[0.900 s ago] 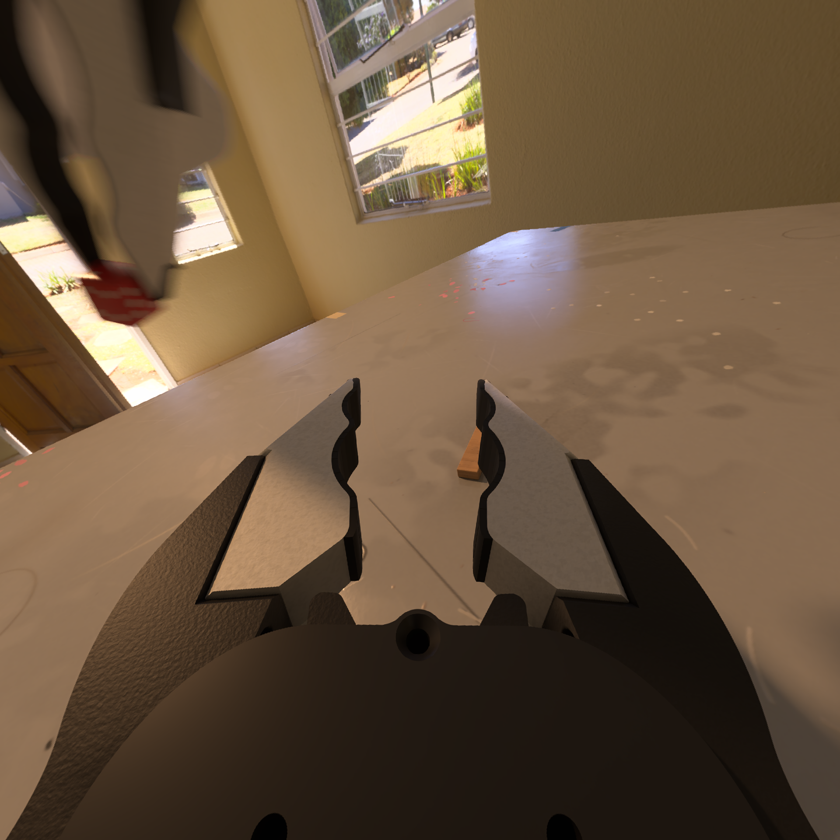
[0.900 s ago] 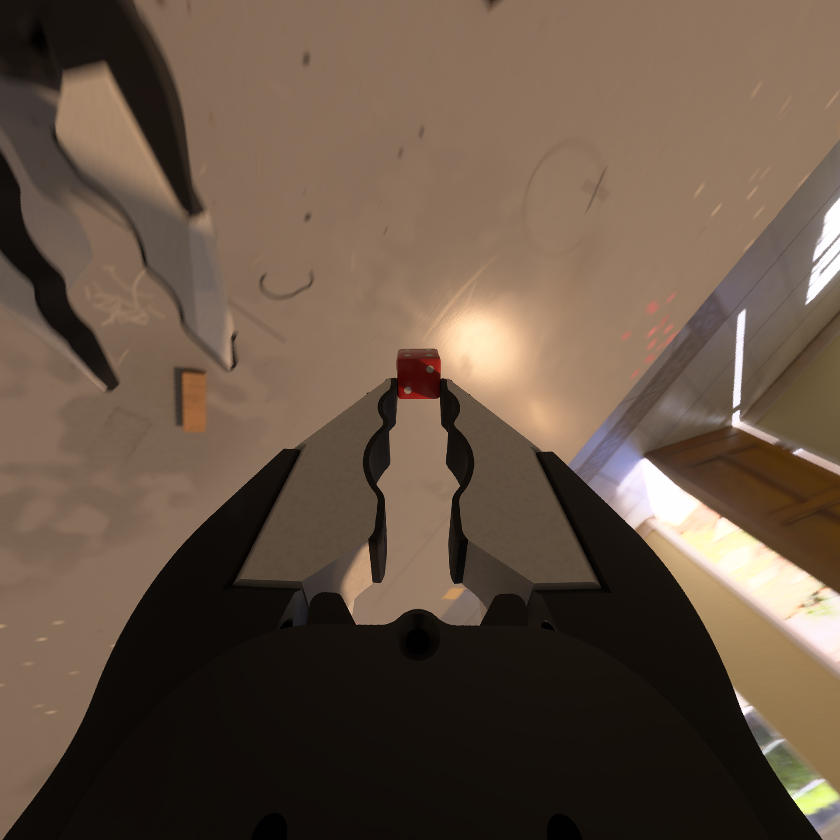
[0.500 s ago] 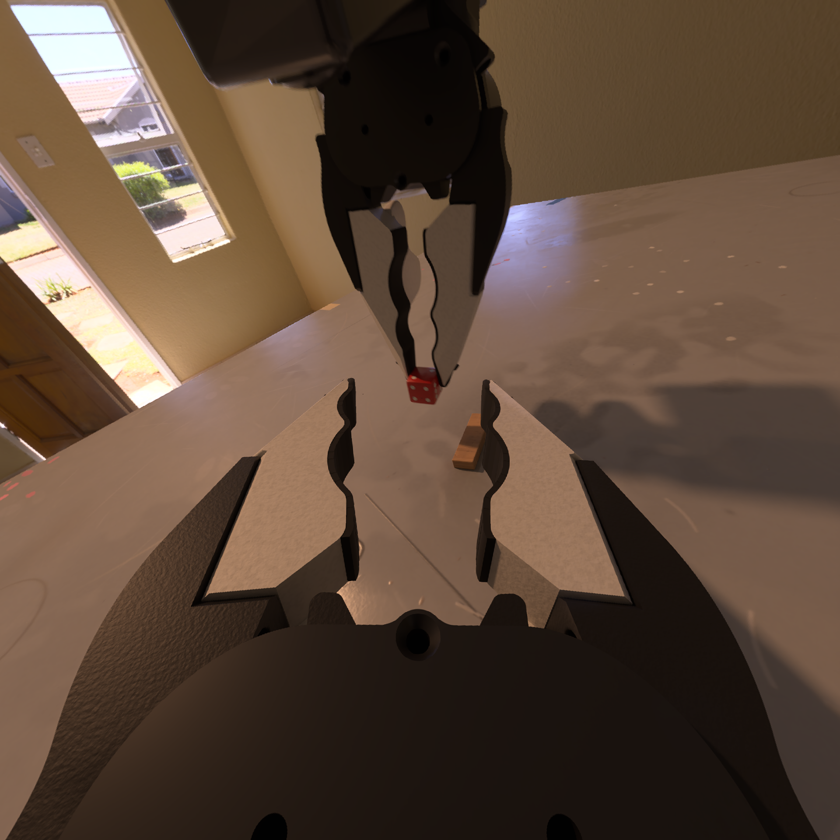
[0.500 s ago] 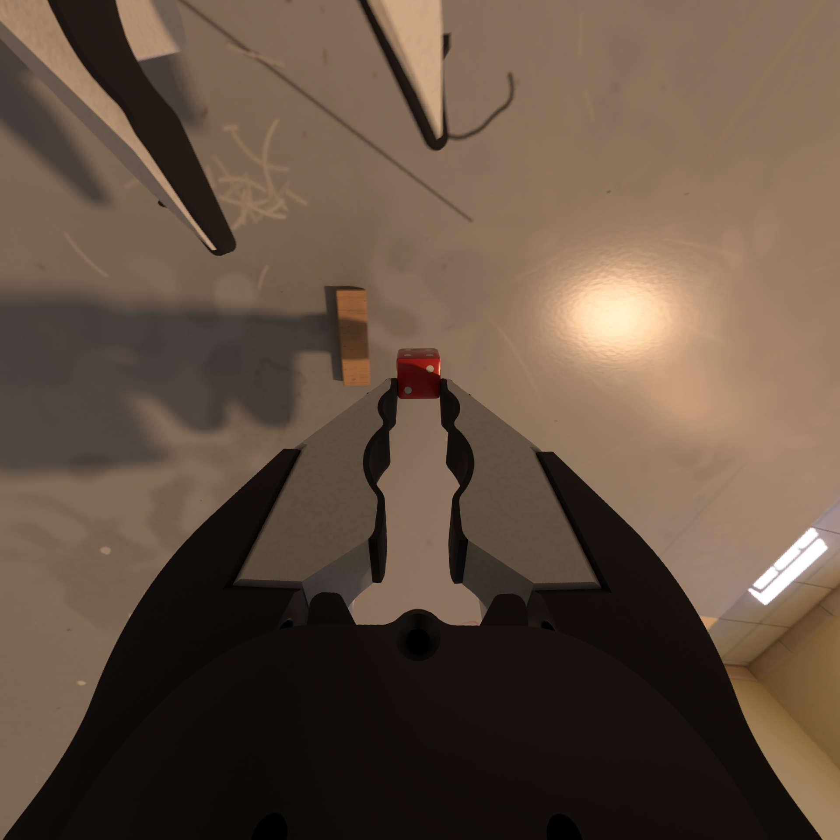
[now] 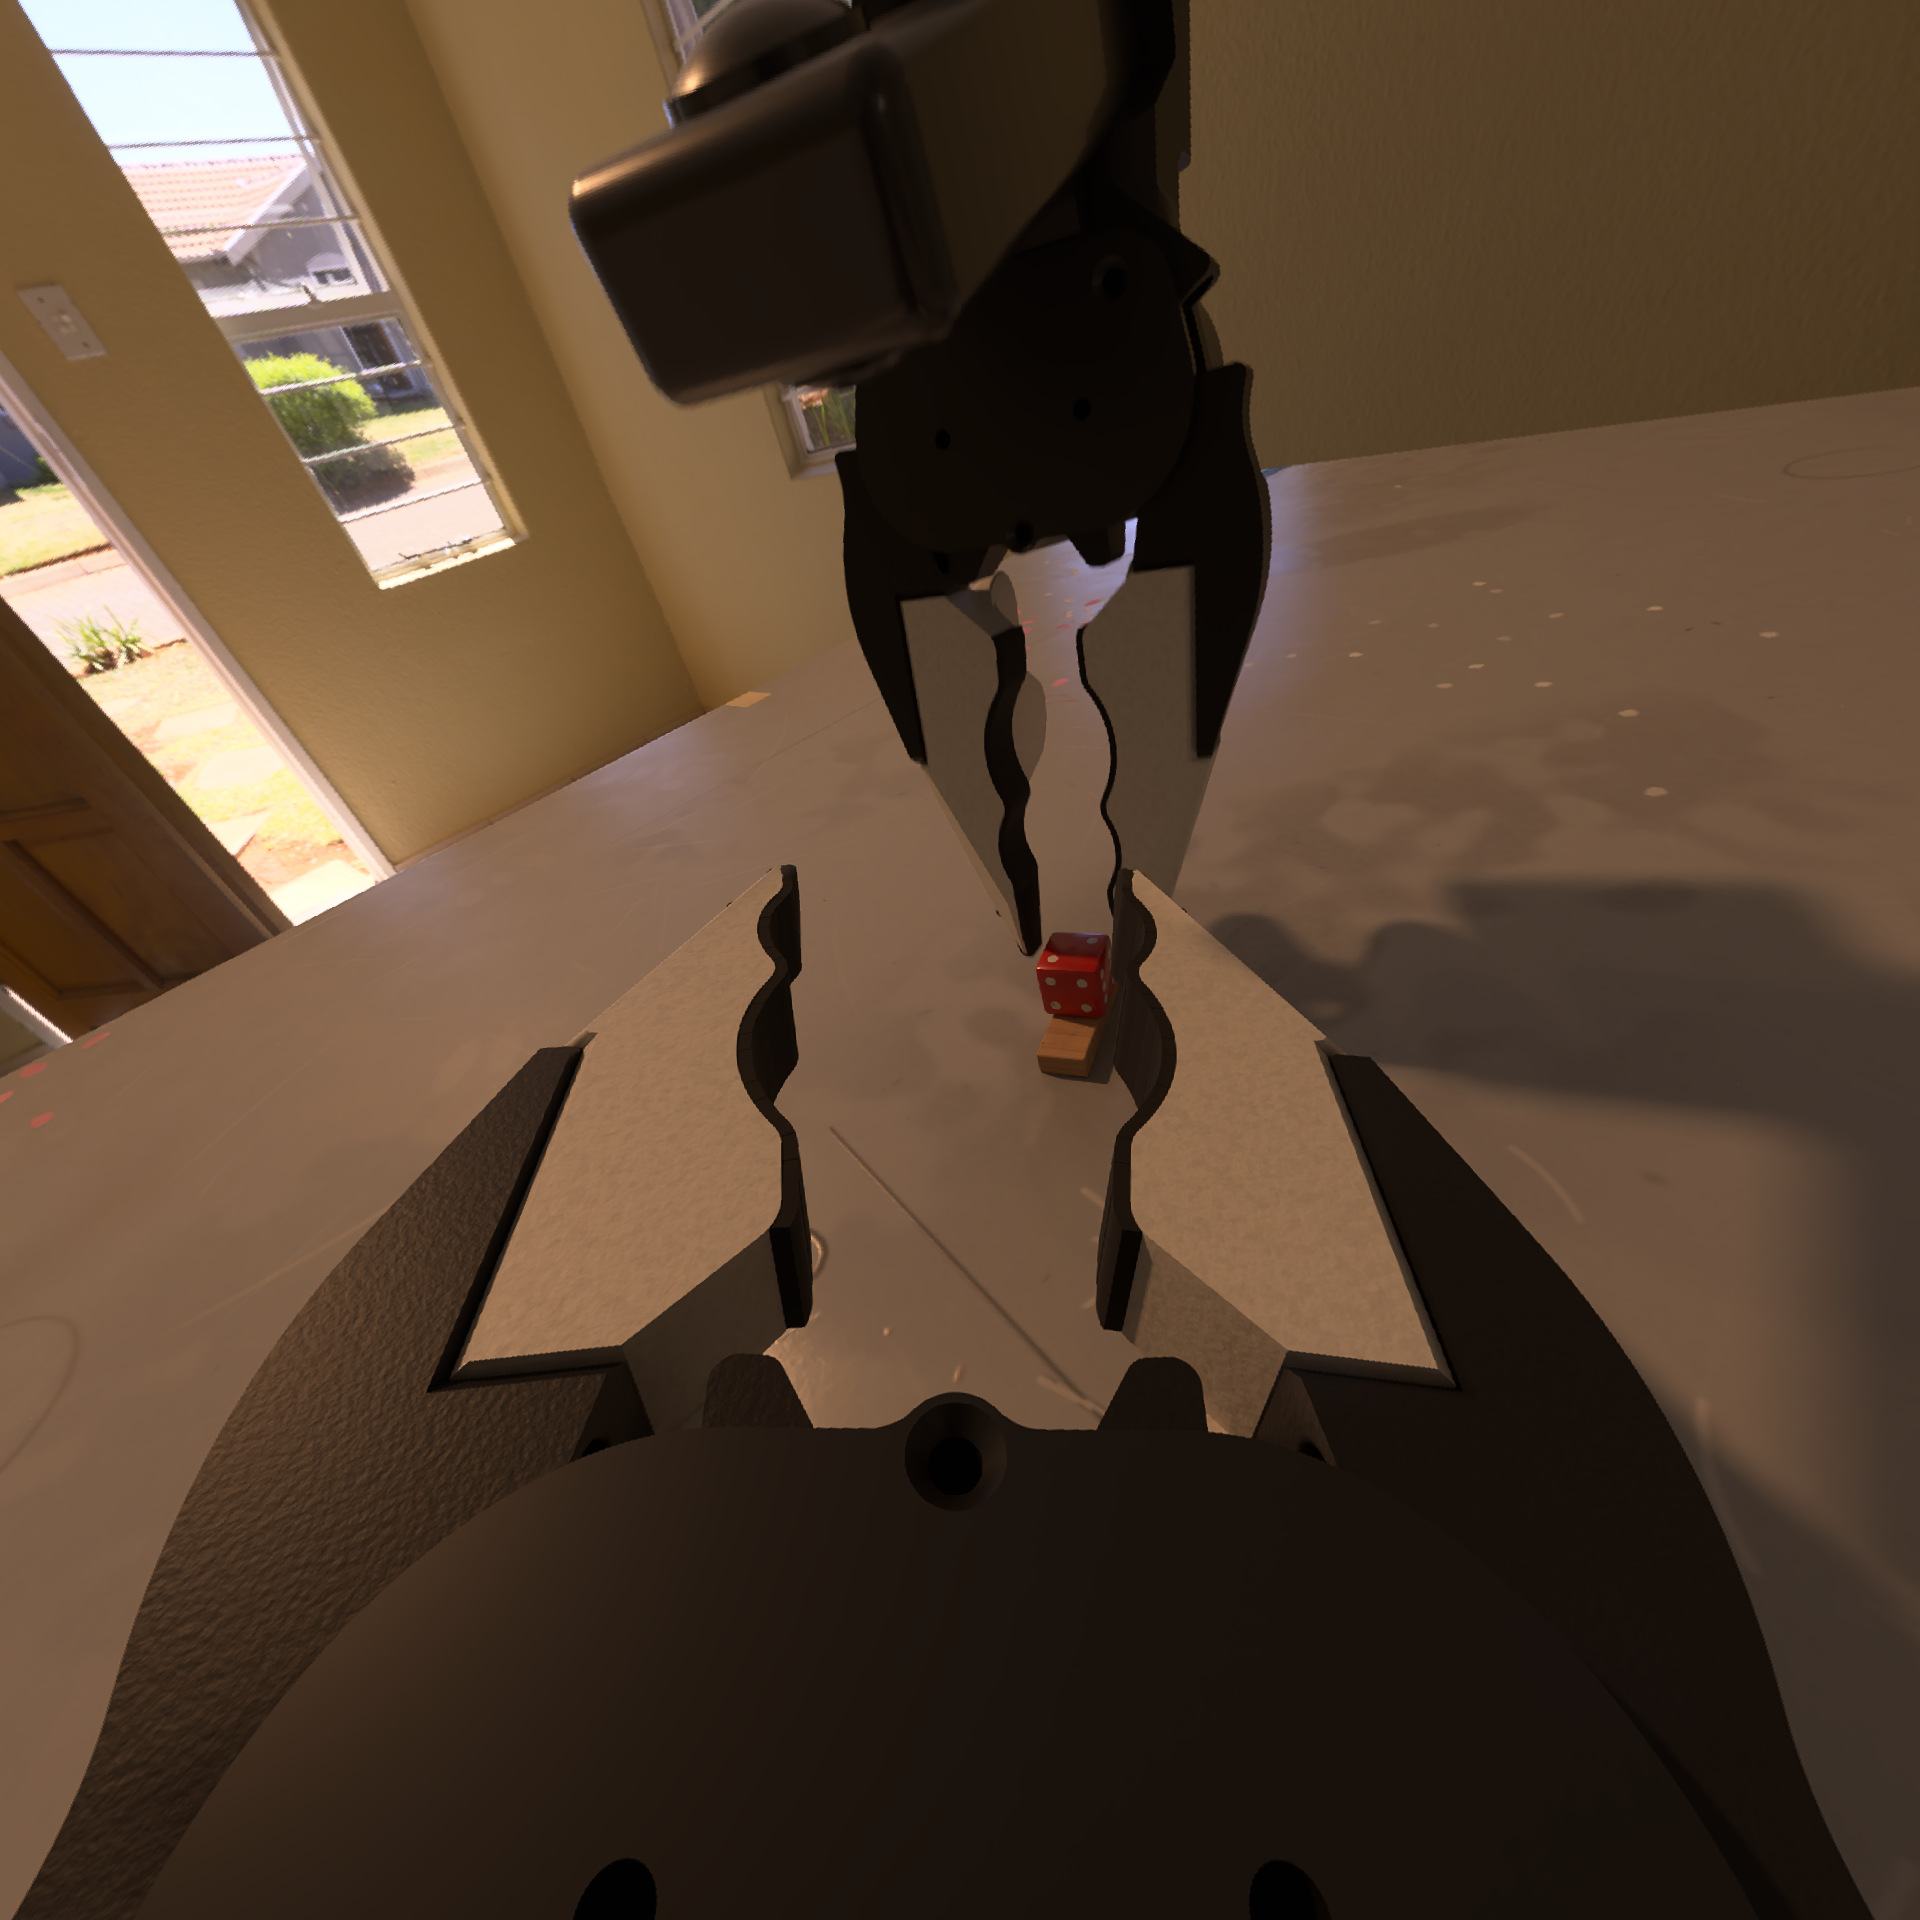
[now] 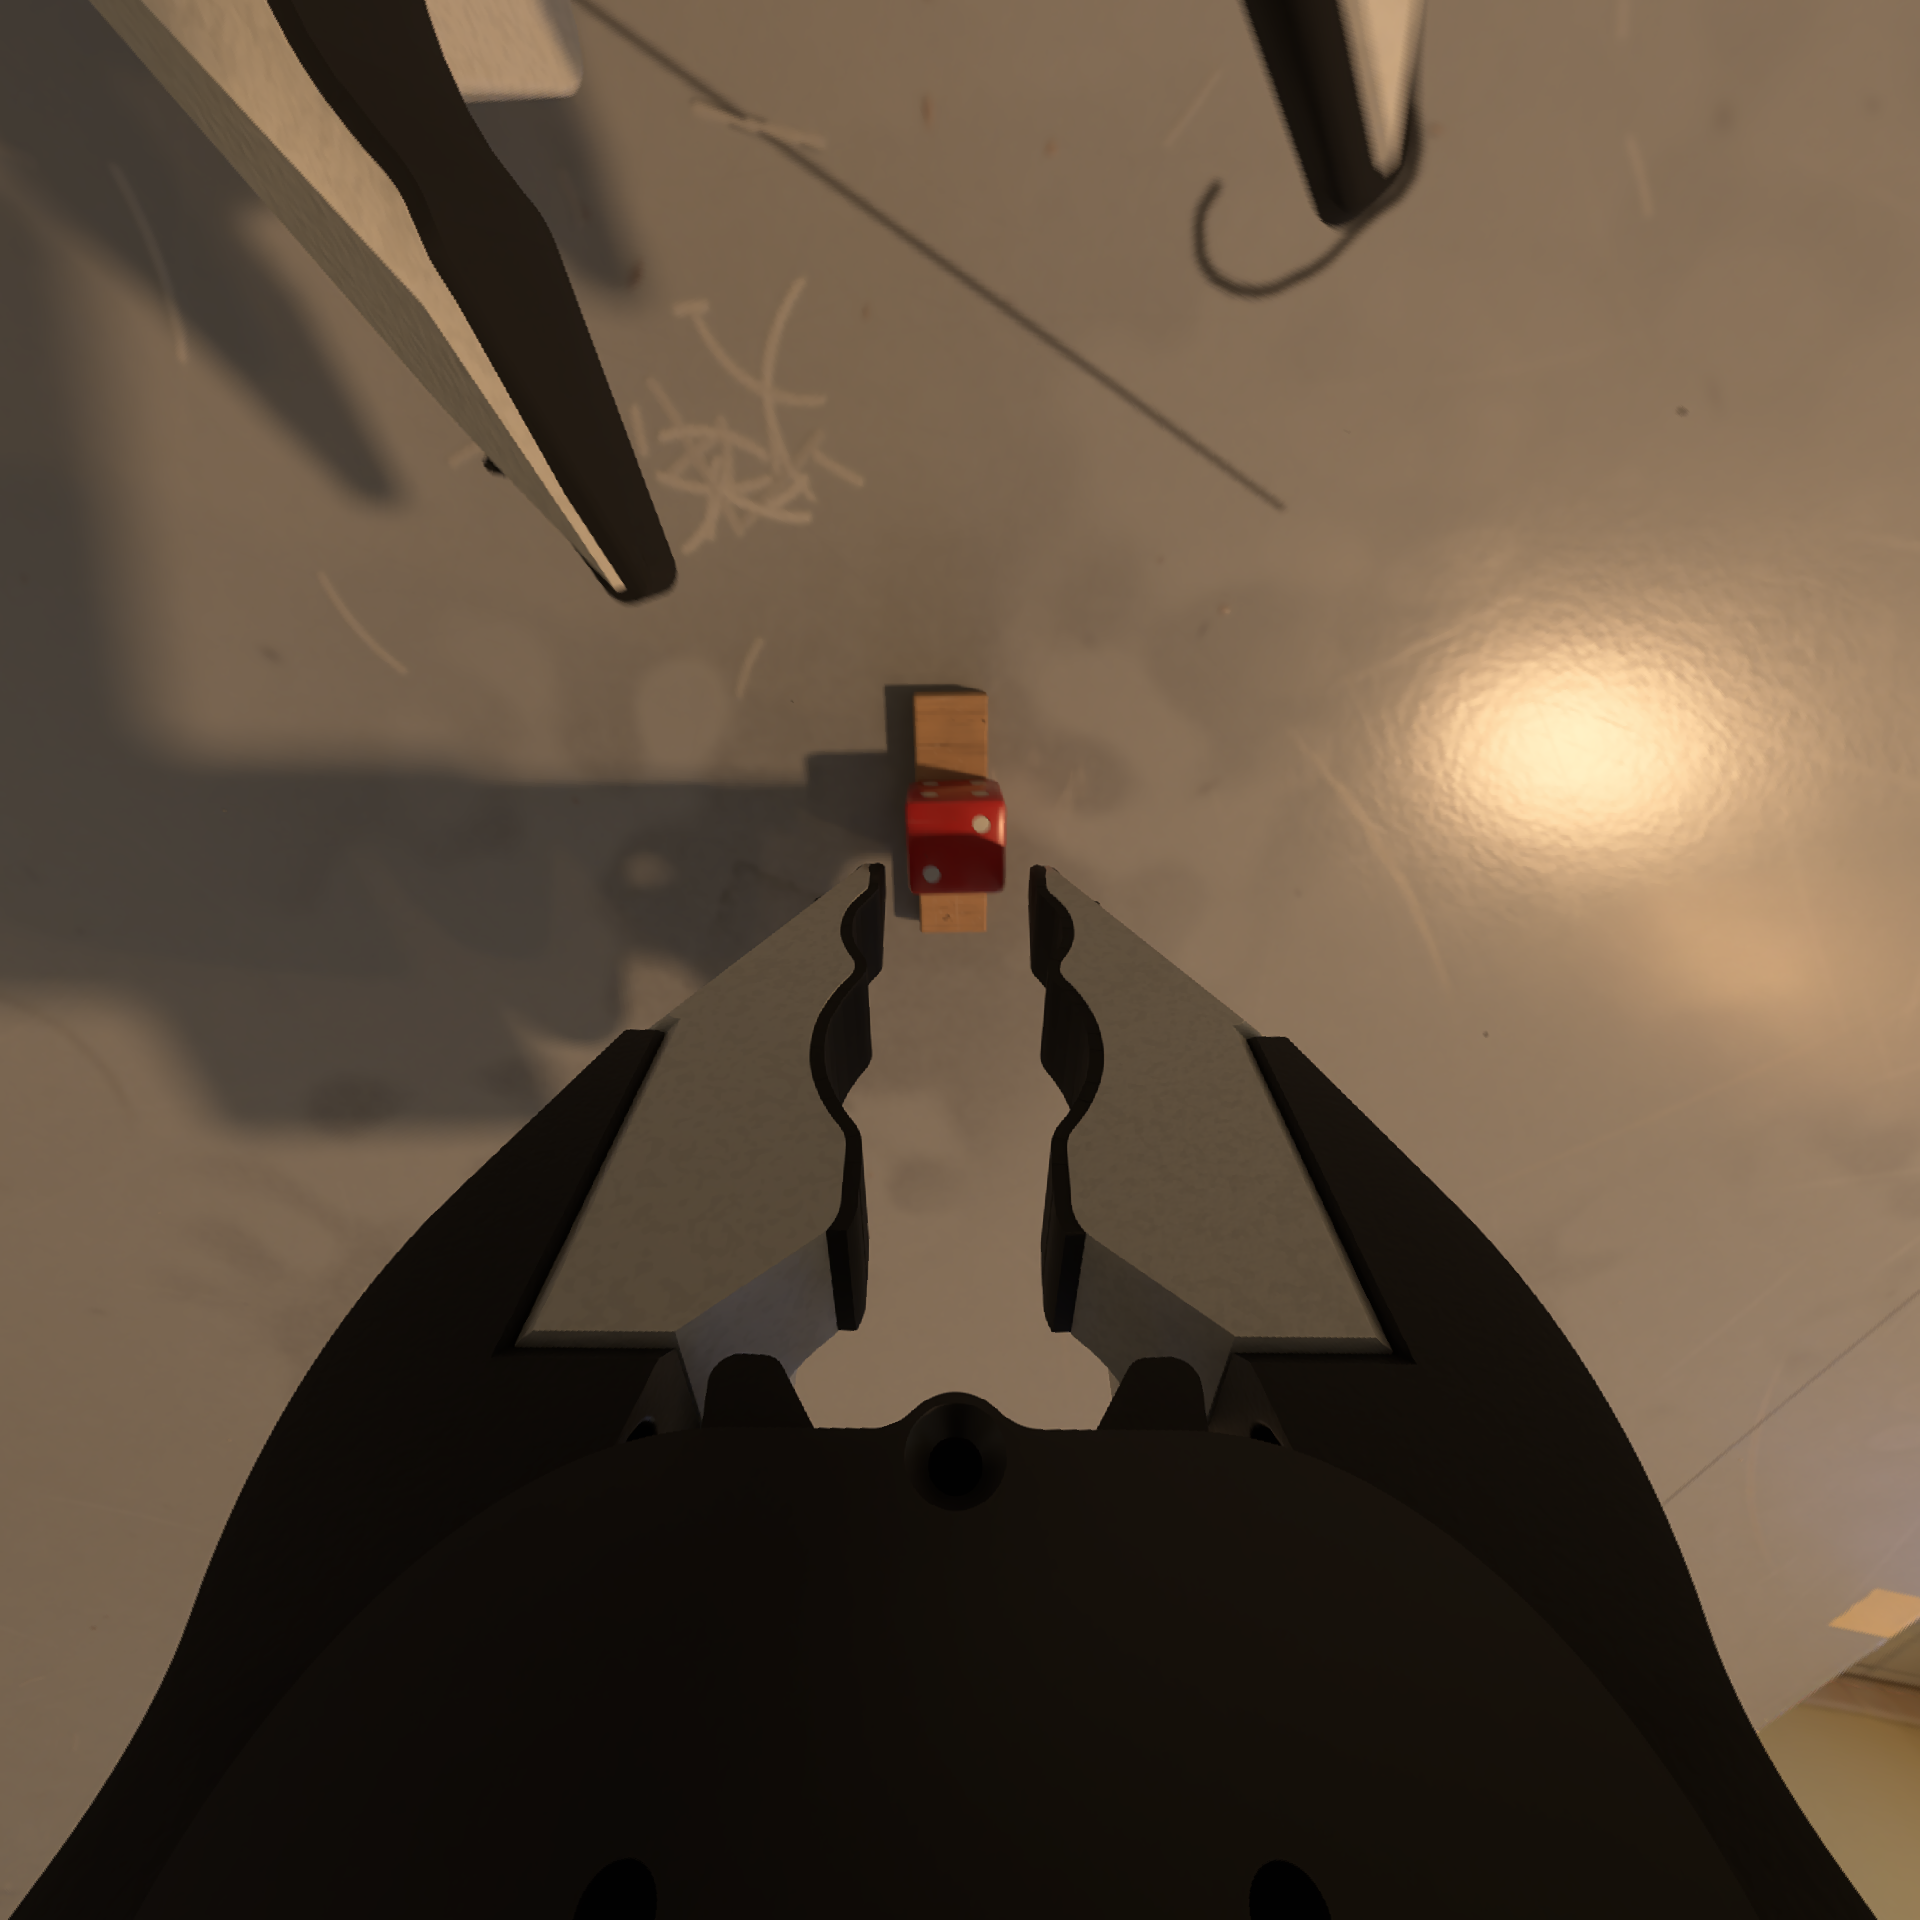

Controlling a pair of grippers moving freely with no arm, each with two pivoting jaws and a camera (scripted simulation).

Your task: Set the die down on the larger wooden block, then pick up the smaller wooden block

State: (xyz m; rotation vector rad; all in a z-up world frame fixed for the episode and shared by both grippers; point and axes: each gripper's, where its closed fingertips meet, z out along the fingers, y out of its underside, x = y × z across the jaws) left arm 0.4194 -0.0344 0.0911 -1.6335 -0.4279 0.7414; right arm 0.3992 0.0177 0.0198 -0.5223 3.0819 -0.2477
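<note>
The grey, scuffed worktop (image 6: 1455, 436) carries everything in view. The left claw (image 5: 954, 904) hangs low over it, its jaws spread wide and holding nothing. The right claw (image 6: 956, 883) points down from above, released, its tips parted just above the die. A wooden block (image 6: 950, 732) lies flat on the worktop; which of the two blocks it is, perhaps the larger, cannot be told. The red die (image 6: 956, 847) sits on top of that block, clear of both fingertips.
</note>
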